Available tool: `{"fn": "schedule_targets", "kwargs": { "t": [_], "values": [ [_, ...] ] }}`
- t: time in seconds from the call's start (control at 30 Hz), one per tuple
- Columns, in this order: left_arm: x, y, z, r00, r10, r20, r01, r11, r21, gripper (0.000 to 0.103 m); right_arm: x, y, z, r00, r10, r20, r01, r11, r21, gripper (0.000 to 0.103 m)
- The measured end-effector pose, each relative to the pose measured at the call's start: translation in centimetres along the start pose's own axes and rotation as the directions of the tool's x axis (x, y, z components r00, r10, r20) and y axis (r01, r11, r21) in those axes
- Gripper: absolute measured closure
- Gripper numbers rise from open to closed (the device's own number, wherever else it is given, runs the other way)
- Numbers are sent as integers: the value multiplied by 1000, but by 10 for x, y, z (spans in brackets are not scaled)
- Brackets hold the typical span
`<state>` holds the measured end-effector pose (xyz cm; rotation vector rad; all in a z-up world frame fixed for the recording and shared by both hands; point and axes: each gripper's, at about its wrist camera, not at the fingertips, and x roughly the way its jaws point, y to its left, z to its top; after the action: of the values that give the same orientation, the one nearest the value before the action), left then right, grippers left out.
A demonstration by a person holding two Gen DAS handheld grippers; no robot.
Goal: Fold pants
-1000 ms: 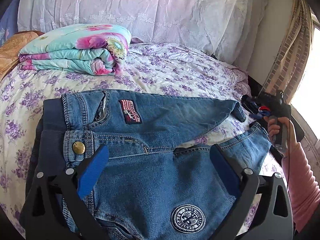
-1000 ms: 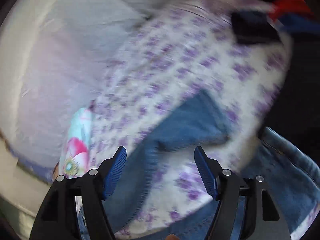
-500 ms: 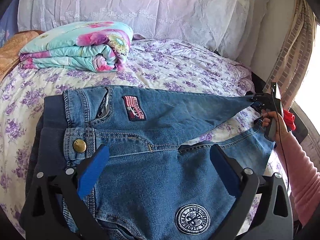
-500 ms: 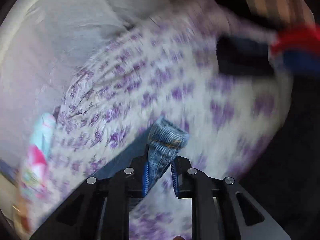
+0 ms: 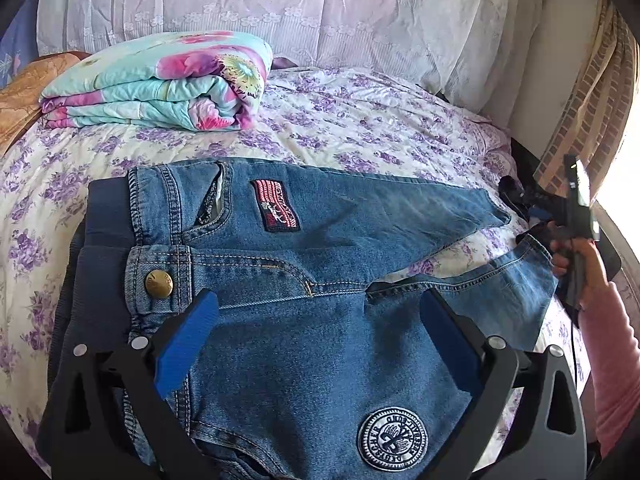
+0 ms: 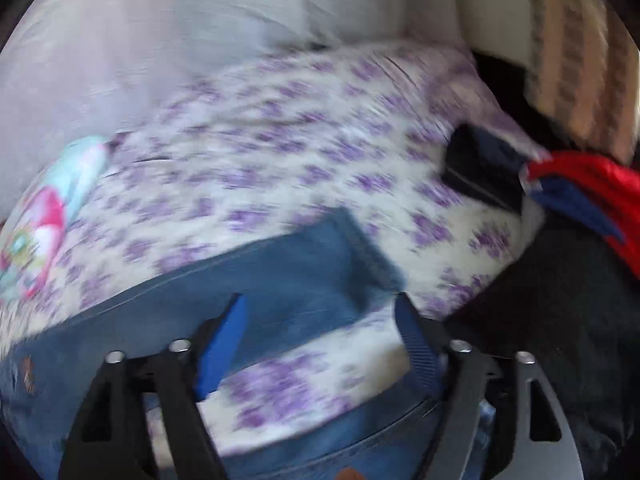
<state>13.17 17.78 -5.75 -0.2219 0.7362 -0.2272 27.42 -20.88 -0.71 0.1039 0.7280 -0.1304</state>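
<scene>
While right tongs [image 6: 320,344] open, jeans [image 5: 320,280] lie released.

The left wrist camera looks forward and downward over the jeans [image 5: 304,280] from close above the waist end, facing the pillows [image 5: 320,12]. The right wrist camera sits near the leg ends and faces, it seems through the blur, the same way. Both views share the bedsheet [image 6: 304,152] and the folded floral quilt [image 5: 160,84].
</scene>
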Motion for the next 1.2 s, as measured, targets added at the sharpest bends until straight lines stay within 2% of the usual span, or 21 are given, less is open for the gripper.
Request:
{"fn": "schedule_targets", "kwargs": {
  "t": [0.07,0.13,0.2,0.27,0.33,0.4,0.43,0.47,0.57,0.63,0.77,0.8,0.87,0.97,1.07,1.13,1.2],
  "values": [
    [0,-1,-1,1000,9,0,-9,1000,8,5,-13,29,-9,997,77,6,-77,995,-70,10],
    [2,0,-2,1000,20,-5,-20,1000,10,5,-22,66,-24,984,178,-21,-179,973,-148,8],
    [3,0,-3,999,32,-13,-32,999,10,5,-30,101,-48,967,245,-72,-256,936,-242,8],
    [6,1,-5,999,44,-25,-44,999,10,5,-39,131,-79,953,278,-120,-303,886,-351,8],
    [9,2,-7,998,52,-40,-52,999,8,5,-42,152,-107,954,257,-156,-300,841,-450,6],
    [13,2,-9,996,73,-55,-72,997,13,5,-29,167,-142,956,153,-249,-268,800,-536,4],
    [15,2,-10,994,86,-67,-85,996,19,5,-21,166,-154,951,132,-278,-269,796,-542,4],
    [17,2,-10,992,96,-78,-94,995,24,5,-25,156,-157,955,186,-232,-282,817,-503,3],
    [23,-1,-13,986,131,-101,-126,991,55,5,-22,149,-150,931,220,-291,-335,831,-444,3],
    [23,-2,-13,985,144,-95,-138,988,66,5,-22,149,-151,932,229,-280,-338,830,-443,3],
    [18,-5,-11,980,178,-84,-171,981,90,5,-25,154,-150,930,197,-310,-337,794,-506,3],
    [14,-7,-10,979,190,-77,-181,977,108,5,-27,154,-145,923,185,-337,-346,782,-519,3],
    [4,-11,-6,975,215,-61,-202,965,165,5,-31,158,-132,928,147,-342,-323,773,-546,3],
    [-24,-10,9,962,273,2,-261,916,305,5,-56,168,-109,941,154,-300,-317,710,-629,3],
    [-46,5,33,942,332,52,-328,871,365,5,-74,188,-86,939,176,-296,-339,615,-711,4],
    [-57,24,55,942,331,47,-325,873,364,5,-79,204,-68,922,207,-328,-386,570,-725,4],
    [-61,44,77,947,322,16,-308,890,337,5,-78,217,-51,896,244,-371,-443,539,-716,4]
  ]
}}
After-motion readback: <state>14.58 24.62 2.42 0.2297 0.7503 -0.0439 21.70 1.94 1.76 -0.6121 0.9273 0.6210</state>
